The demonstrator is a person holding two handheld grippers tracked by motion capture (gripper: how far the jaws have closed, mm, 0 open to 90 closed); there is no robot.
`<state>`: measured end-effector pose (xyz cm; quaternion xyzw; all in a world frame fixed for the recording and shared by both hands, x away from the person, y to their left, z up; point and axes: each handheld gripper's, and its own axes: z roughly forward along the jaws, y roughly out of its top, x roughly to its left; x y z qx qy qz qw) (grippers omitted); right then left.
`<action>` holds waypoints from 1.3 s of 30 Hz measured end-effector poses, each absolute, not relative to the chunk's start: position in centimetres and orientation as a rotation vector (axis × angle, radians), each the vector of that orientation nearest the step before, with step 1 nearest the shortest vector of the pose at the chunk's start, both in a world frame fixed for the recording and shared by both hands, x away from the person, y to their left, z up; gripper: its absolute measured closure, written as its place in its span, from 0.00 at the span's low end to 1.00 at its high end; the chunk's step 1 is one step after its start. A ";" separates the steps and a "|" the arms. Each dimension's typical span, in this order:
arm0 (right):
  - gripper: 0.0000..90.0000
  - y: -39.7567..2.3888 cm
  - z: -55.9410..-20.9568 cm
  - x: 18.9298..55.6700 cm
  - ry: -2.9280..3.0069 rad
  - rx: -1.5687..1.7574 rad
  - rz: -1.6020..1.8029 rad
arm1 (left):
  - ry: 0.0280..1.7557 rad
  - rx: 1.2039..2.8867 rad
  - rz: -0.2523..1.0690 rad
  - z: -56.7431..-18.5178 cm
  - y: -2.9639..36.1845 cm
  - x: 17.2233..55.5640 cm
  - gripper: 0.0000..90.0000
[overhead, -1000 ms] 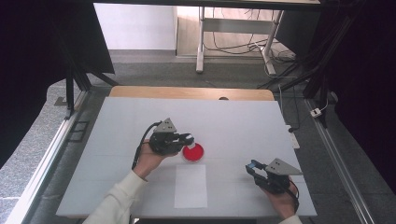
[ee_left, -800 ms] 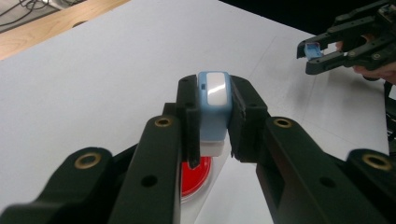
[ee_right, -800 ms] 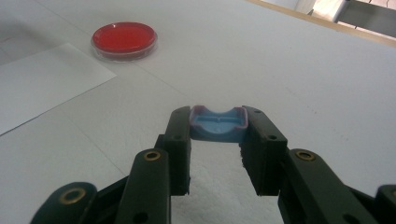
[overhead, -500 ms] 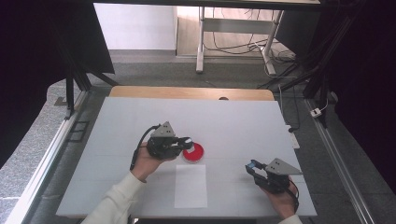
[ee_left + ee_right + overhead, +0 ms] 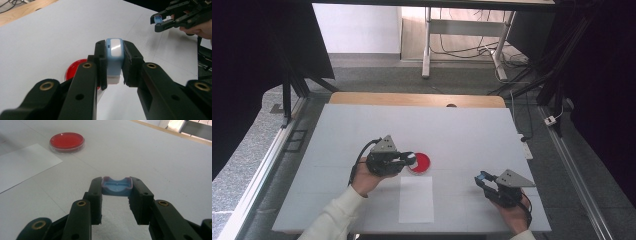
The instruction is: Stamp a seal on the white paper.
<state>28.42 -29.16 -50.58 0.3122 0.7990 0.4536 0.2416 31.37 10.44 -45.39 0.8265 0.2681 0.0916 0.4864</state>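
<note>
My left gripper (image 5: 411,160) is shut on a small blue-and-white block (image 5: 114,53), pinched upright between its jaws. It hovers at the left rim of a round red dish (image 5: 422,163), which also peeks out under the jaws (image 5: 75,69). My right gripper (image 5: 482,178) rests near the table's front right, shut on a small blue cap (image 5: 116,186) with its hollow side up. That gripper also appears at the far right of the left gripper view (image 5: 160,21), holding the blue cap (image 5: 157,19). The red dish (image 5: 67,140) lies far left in the right gripper view.
A white sheet of paper (image 5: 416,199) lies flat just in front of the dish, between the two hands. The white table (image 5: 462,130) has a wooden strip along its far edge (image 5: 412,99). Dark frame posts and cables stand beyond the table.
The left gripper has drifted slightly toward the near left with the block in it. The dish, paper and right gripper have stayed put.
</note>
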 end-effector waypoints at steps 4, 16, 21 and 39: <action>0.71 -29.1 -50.6 28.4 2.185 0.854 1.240 | 0.668 2.009 0.229 -45.6 10.5 30.9 0.83; 0.71 -29.0 -50.6 28.5 2.187 0.851 1.235 | 0.687 2.012 0.224 -46.4 10.6 29.6 0.83; 0.71 -29.0 -50.6 28.5 2.187 0.852 1.232 | 0.699 2.014 0.225 -46.8 10.8 29.3 0.83; 0.71 -28.9 -50.6 28.4 2.182 0.849 1.235 | 0.710 2.039 0.220 -48.2 10.1 28.3 0.83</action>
